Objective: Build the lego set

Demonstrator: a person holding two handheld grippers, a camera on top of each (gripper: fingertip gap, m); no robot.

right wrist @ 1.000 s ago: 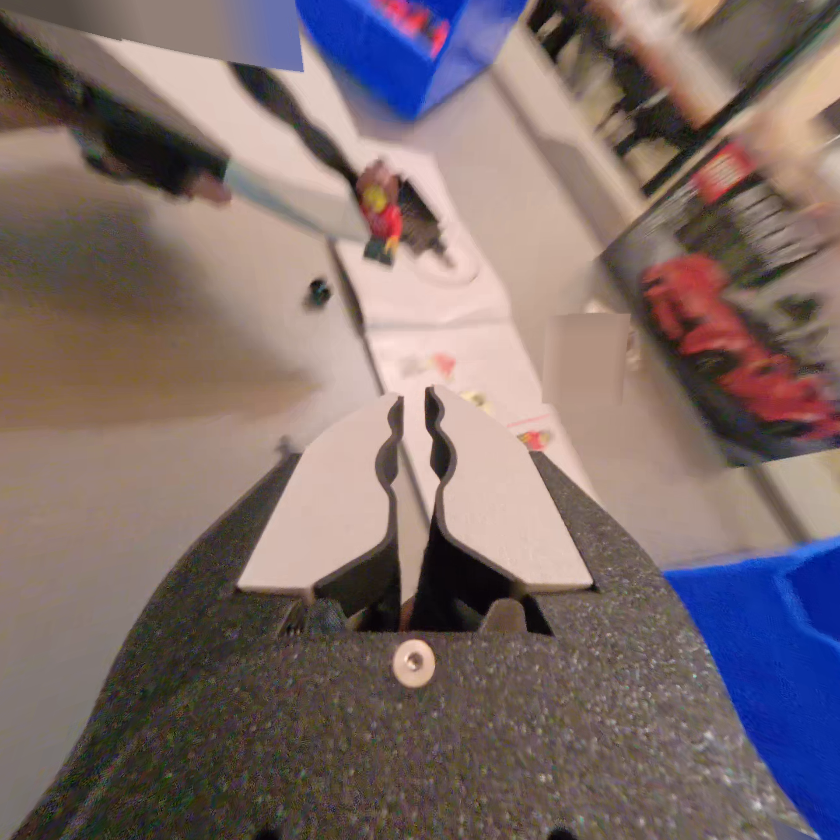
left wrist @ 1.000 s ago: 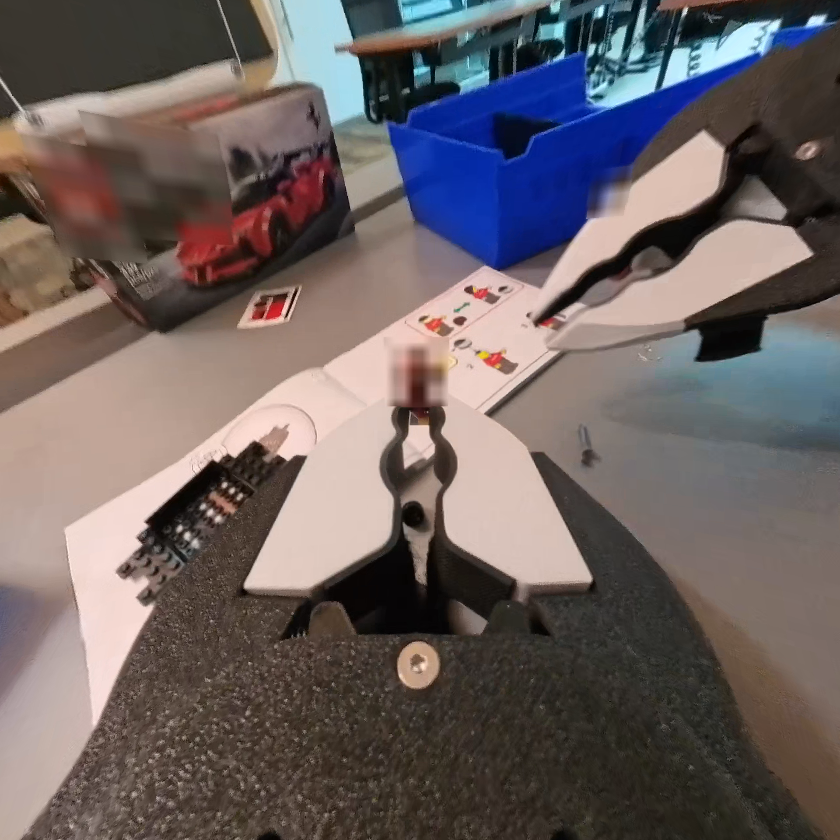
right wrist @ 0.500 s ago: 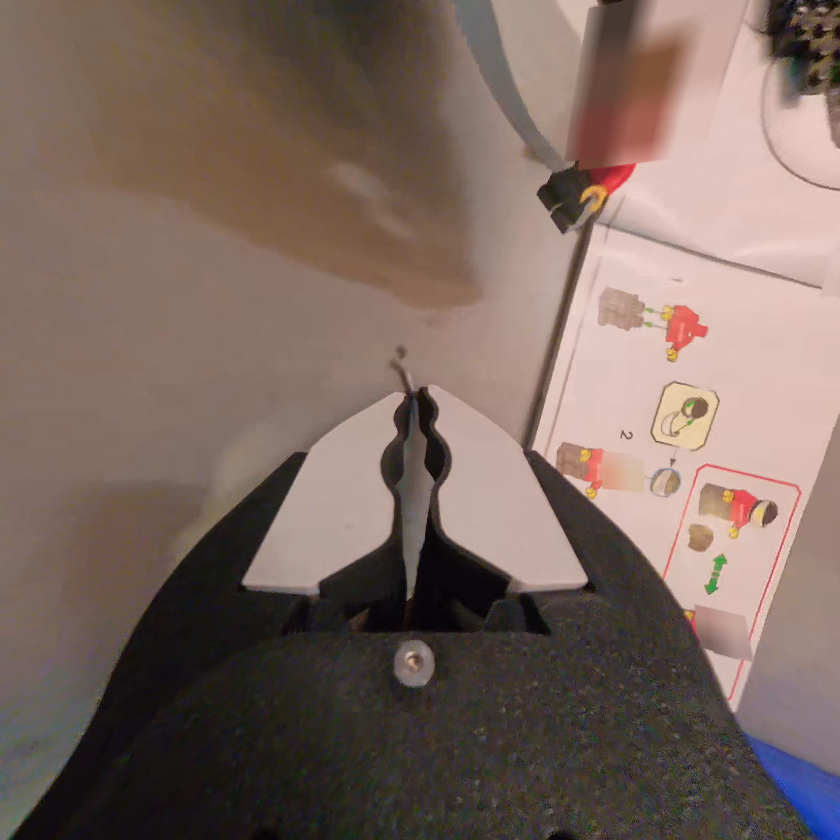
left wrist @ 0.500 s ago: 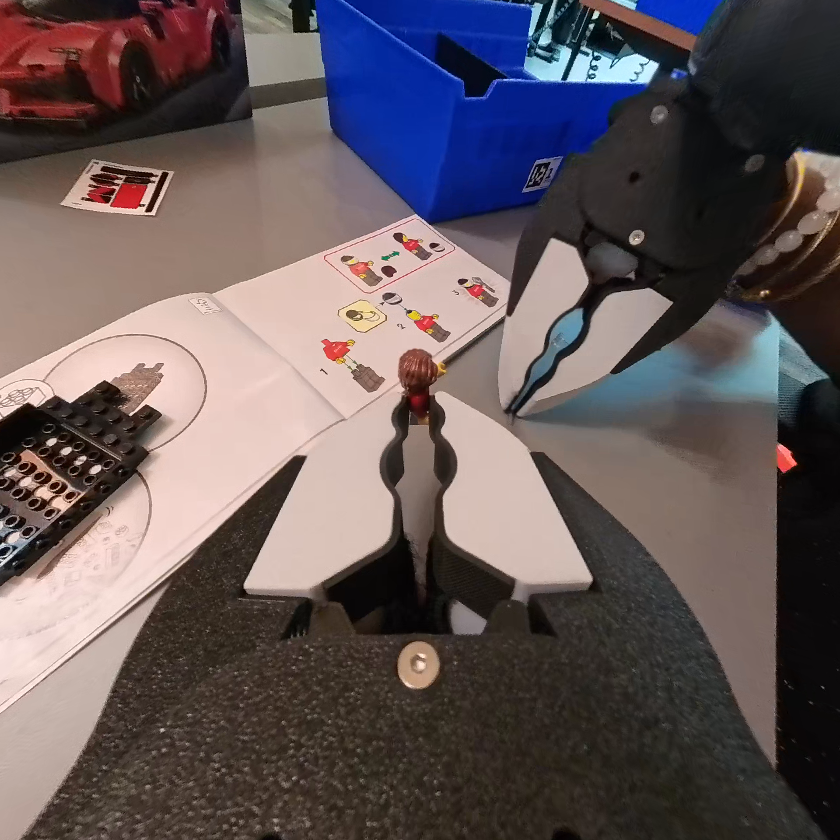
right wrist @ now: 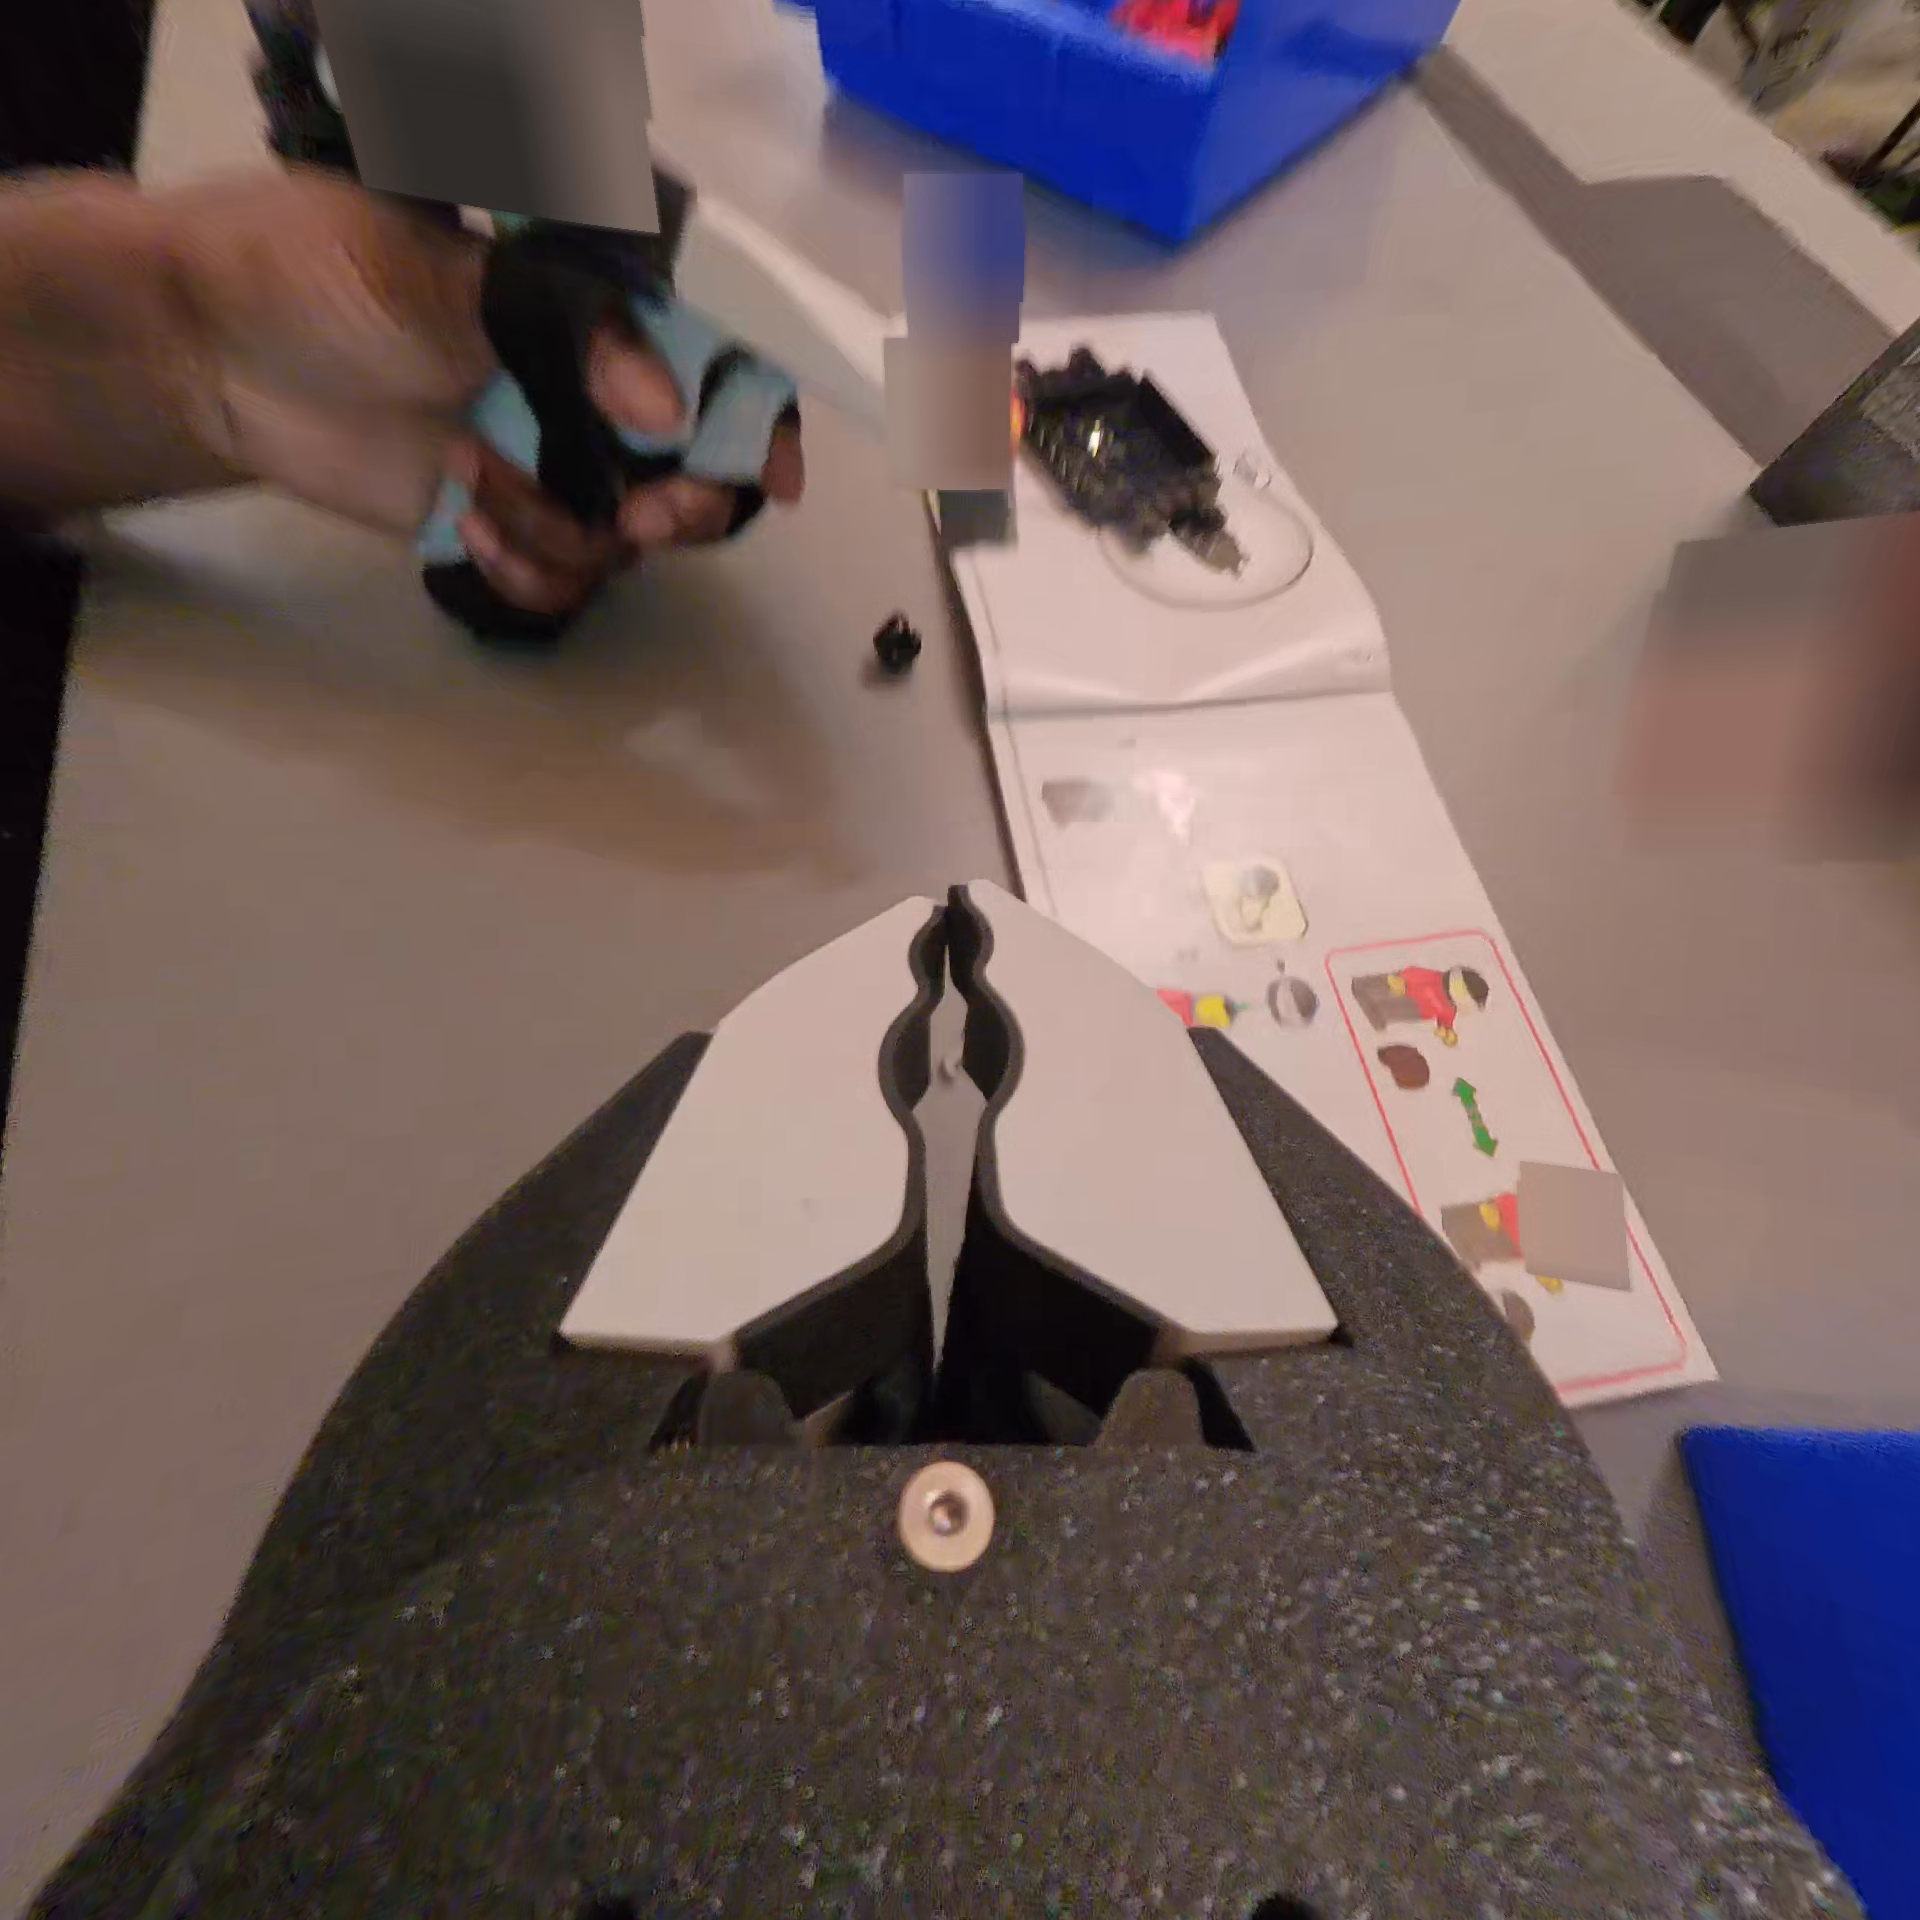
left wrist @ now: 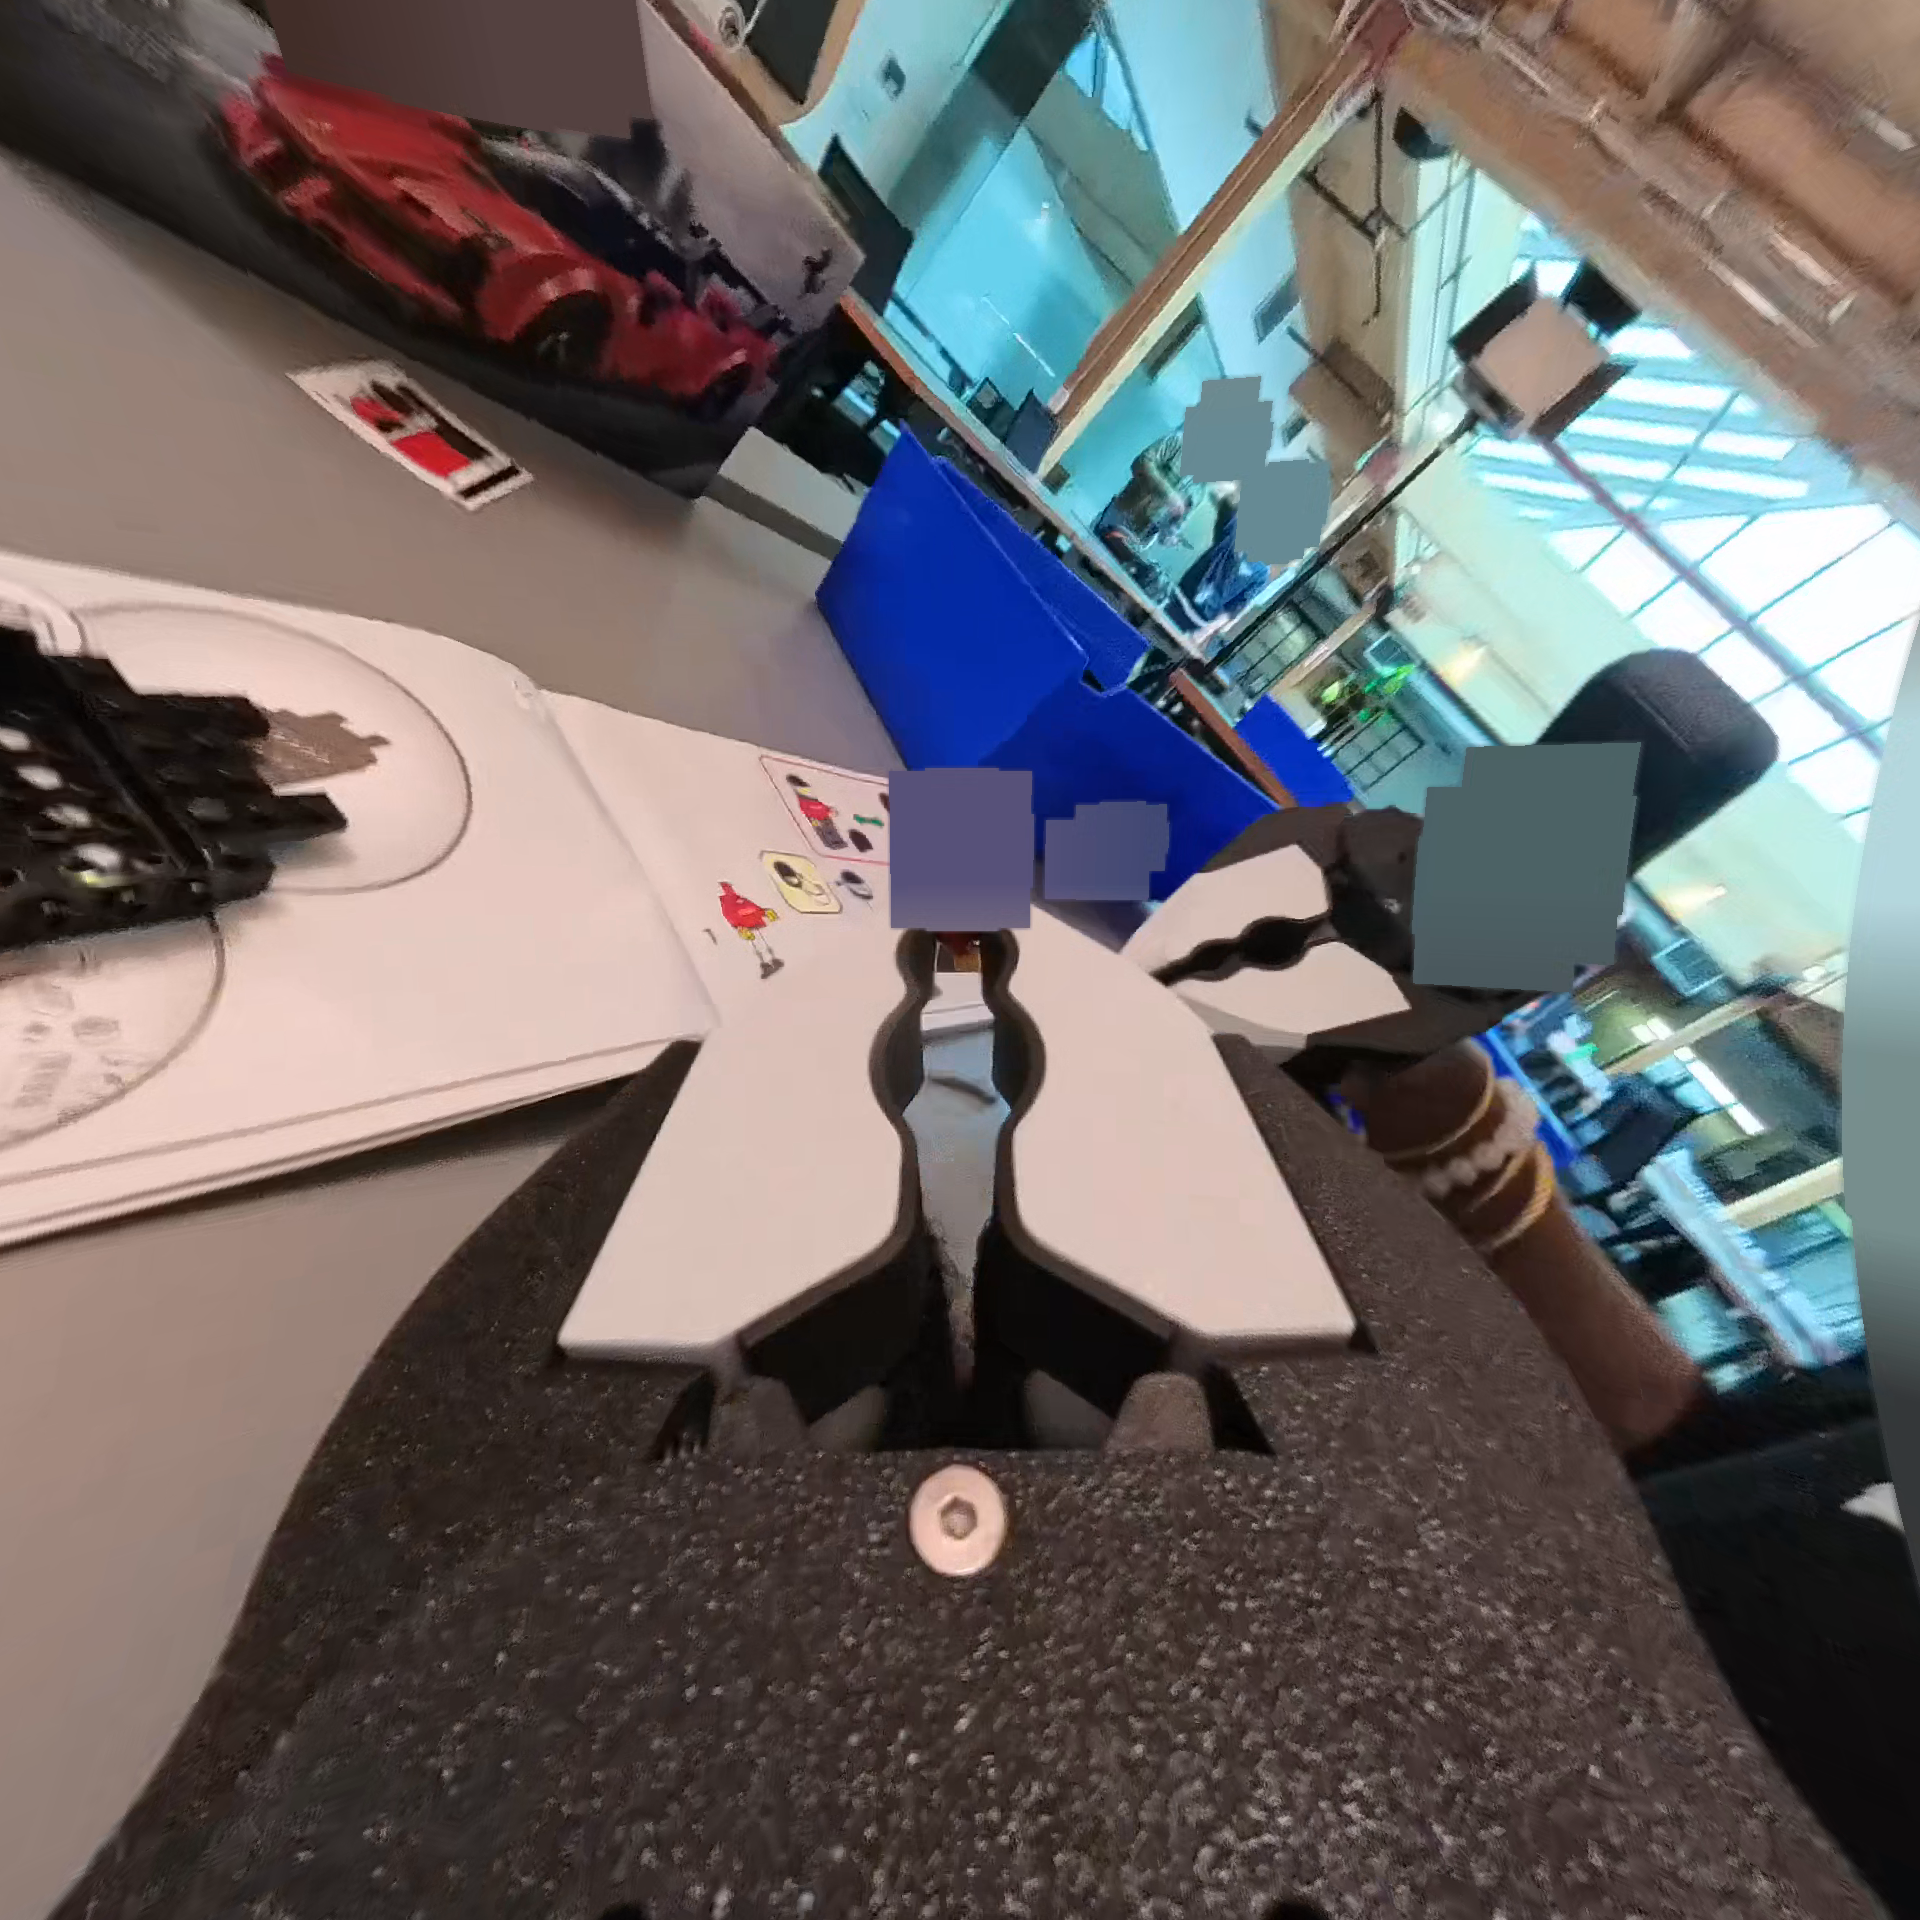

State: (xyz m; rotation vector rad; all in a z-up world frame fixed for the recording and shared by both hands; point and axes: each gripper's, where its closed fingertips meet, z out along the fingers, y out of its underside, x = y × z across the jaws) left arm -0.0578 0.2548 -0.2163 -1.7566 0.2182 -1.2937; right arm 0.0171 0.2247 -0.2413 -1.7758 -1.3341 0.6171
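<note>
The left gripper (left wrist: 958,961) is tilted over the grey table (left wrist: 312,1455), its view rolled so the table slopes away to the left. Its fingertips are clenched on a small toy figure (left wrist: 961,951), of which only a red and tan sliver shows below a blurred patch. From the right wrist view a hand (right wrist: 343,384) wraps this gripper's dark handle, above the table and left of the open instruction booklet (right wrist: 1195,748).

The right gripper (right wrist: 954,904) points along the table beside the booklet's near left edge, its tips closed together; a thin grey sliver seems to sit deeper in the slot, but what it is cannot be told. In the left wrist view it hangs just right of the left gripper, with a braceleted wrist (left wrist: 1475,1164) behind it.

A black brick plate (right wrist: 1122,447) lies on the booklet's far page. A small black piece (right wrist: 896,646) rests on the bare table just left of the booklet's spine. A blue bin (right wrist: 1101,94) stands beyond the booklet's far end, and another blue corner (right wrist: 1818,1662) sits past its near right corner. A box with a red car picture (left wrist: 488,249) and a sticker sheet (left wrist: 416,436) lie beyond the booklet's outer side. The widest bare stretch of table is left of the booklet, under and before the hand.
</note>
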